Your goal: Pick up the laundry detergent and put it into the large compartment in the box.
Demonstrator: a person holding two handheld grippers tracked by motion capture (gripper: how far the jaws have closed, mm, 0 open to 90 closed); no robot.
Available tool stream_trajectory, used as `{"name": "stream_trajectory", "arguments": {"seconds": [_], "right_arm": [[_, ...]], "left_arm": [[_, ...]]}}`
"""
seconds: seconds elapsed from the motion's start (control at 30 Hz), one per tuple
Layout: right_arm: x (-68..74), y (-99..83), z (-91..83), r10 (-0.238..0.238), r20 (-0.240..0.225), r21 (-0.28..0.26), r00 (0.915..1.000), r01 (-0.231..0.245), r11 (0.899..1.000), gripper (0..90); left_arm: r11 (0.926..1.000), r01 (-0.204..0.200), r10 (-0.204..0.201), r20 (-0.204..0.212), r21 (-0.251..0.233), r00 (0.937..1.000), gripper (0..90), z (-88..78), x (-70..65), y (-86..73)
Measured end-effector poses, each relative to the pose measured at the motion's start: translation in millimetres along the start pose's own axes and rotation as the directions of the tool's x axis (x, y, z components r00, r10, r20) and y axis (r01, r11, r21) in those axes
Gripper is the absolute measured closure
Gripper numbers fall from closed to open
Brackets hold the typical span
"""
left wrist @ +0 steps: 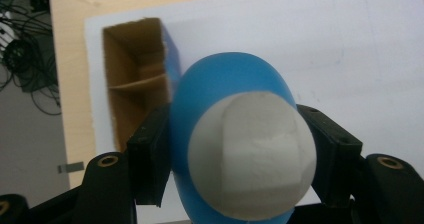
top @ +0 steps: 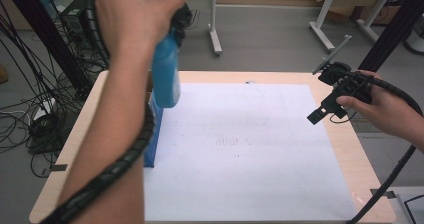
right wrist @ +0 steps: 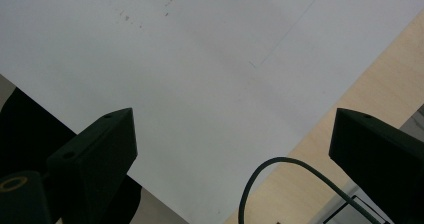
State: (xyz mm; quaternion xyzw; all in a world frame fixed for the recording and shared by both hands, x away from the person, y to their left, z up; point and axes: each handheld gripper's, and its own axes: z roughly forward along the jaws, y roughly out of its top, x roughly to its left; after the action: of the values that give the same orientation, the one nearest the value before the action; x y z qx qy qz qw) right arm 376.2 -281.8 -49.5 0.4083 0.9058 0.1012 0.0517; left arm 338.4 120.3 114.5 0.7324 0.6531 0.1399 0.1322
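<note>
A blue bottle with a grey cap hangs in the air over the table's left side. My left gripper is shut on it, with a black jaw pressed against each side just below the cap. Under the bottle stands an open blue cardboard box with brown dividers inside; in the high view the box is partly hidden by the forearm. My right gripper hovers over the table's right edge. In its own view the right gripper is open, with nothing between its jaws.
A large white sheet covers most of the wooden table. Cables lie on the floor to the left. Other table legs stand beyond the far edge.
</note>
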Motion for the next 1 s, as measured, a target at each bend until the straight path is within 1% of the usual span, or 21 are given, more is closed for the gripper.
{"name": "stream_trajectory", "arguments": {"seconds": [0.03, 0.07, 0.1, 0.13, 0.17, 0.2, 0.23, 0.27, 0.3, 0.33, 0.37, 0.4, 0.43, 0.47, 0.63, 0.67, 0.73, 0.8, 0.87, 0.9, 1.0], "right_arm": [[-1.5, 2.7, 0.4, -0.002, -0.006, -0.003, 1.0, 0.002, 1.0, 5.1], [-1.5, 2.7, 0.4, -0.002, -0.006, -0.003, 1.0, 0.002, 1.0, 5.1], [-2.3, 6.8, 1.3, -0.003, -0.009, -0.001, 1.0, 0.003, 1.0, 5.1], [-2.3, 6.8, 1.3, -0.003, -0.009, -0.001, 1.0, 0.003, 1.0, 5.1], [-1.2, 11.2, 2.1, -0.004, -0.005, 0.003, 1.0, 0.004, 1.0, 5.1], [-1.2, 11.2, 2.1, -0.004, -0.005, 0.003, 1.0, 0.004, 1.0, 5.1], [-0.7, 13.0, 2.6, -0.004, -0.004, 0.004, 1.0, 0.004, 1.0, 5.1], [0.2, 16.9, 3.4, -0.007, -0.002, 0.008, 1.0, 0.007, 1.0, 5.1], [0.2, 16.9, 3.4, -0.007, -0.002, 0.008, 1.0, 0.007, 1.0, 5.1], [0.8, 18.5, 3.6, -0.008, 0.001, 0.008, 1.0, 0.008, 1.0, 5.1], [1.1, 21.5, 4.6, -0.012, 0.001, 0.01, 0.9999, 0.012, 1.0, 5.1], [1.1, 21.5, 4.6, -0.012, 0.001, 0.01, 0.9999, 0.012, 1.0, 5.1], [1.5, 24.5, 5.9, -0.015, 0.003, 0.015, 0.9999, 0.015, 1.0, 5.1], [1.5, 24.5, 5.9, -0.015, 0.003, 0.015, 0.9999, 0.015, 1.0, 5.1], [1.8, 28.7, 8.3, -0.013, 0.005, 0.02, 0.9999, 0.013, 1.0, 5.1], [1.6, 29.2, 8.7, -0.014, 0.006, 0.023, 0.9999, 0.014, 1.0, 5.1], [1.4, 29.6, 9.0, -0.016, 0.007, 0.026, 0.9999, 0.015, 1.0, 5.1], [1.9, 29.4, 9.1, -0.01, 0.009, 0.026, 0.9999, 0.01, 1.0, 5.1], [1.7, 28.8, 8.7, -0.009, 0.01, 0.025, 0.9999, 0.009, 1.0, 5.2], [1.9, 28.2, 8.2, -0.009, 0.014, 0.025, 0.9999, 0.009, 1.0, 5.1], [2.2, 27.7, 8.3, -0.002, 0.011, 0.023, 0.9999, 0.001, 1.0, 5.2]], "left_arm": [[0.9998, 0.021, -0.021, -0.007, -0.006, 0.9998, 37.3, 1.7, 13.2, -0.7], [0.9998, 0.021, -0.021, -0.007, -0.006, 0.9998, 37.4, 1.7, 13.2, -0.7], [0.9995, 0.032, -0.032, -0.009, -0.008, 0.9995, 37.4, 3.3, 18.0, -1.1], [0.9994, 0.034, -0.034, -0.017, 0.004, 0.9993, 37.4, 5.4, 23.0, 0.8], [0.9985, 0.054, -0.054, -0.027, 0.005, 0.9982, 37.4, 10.9, 32.1, 0.8], [0.9985, 0.054, -0.054, -0.027, 0.005, 0.9982, 37.4, 10.9, 32.1, 0.8], [0.9983, 0.057, -0.057, -0.034, 0.013, 0.9978, 37.4, 13.6, 35.7, 1.9], [0.9971, 0.075, -0.074, -0.038, 0.013, 0.9965, 37.4, 18.4, 43.3, 1.6], [0.9971, 0.075, -0.074, -0.038, 0.013, 0.9965, 37.4, 18.4, 43.3, 1.6], [0.9967, 0.08, -0.079, -0.037, 0.012, 0.9962, 37.4, 20.6, 47.3, 1.4], [0.9957, 0.091, -0.091, -0.035, 0.015, 0.9953, 37.4, 25.2, 54.4, 1.3], [0.9957, 0.091, -0.091, -0.035, 0.015, 0.9953, 37.4, 25.2, 54.4, 1.3], [0.9955, 0.092, -0.092, -0.033, 0.022, 0.9952, 37.4, 27.5, 58.0, 1.8], [0.9947, 0.101, -0.1, -0.03, 0.018, 0.9945, 37.4, 30.6, 62.4, 0.5], [0.9927, 0.117, -0.117, -0.029, 0.026, 0.9928, 37.4, 43.9, 75.3, -2.4], [0.9925, 0.12, -0.119, -0.032, 0.024, 0.9924, 37.4, 48.9, 78.9, -4.6], [0.9926, 0.119, -0.118, -0.034, 0.024, 0.9924, 37.4, 50.4, 79.4, -5.2], [0.9931, 0.117, -0.117, -0.037, 0.011, 0.9925, 37.4, 53.7, 80.2, -8.7], [0.9927, 0.119, -0.119, -0.037, 0.015, 0.9922, 37.4, 57.3, 83.3, -10.0], [0.9925, 0.121, -0.12, -0.032, 0.017, 0.9922, 37.4, 60.9, 87.2, -12.1], [0.9923, 0.122, -0.121, -0.03, 0.023, 0.9922, 37.4, 64.7, 89.9, -13.5]]}}
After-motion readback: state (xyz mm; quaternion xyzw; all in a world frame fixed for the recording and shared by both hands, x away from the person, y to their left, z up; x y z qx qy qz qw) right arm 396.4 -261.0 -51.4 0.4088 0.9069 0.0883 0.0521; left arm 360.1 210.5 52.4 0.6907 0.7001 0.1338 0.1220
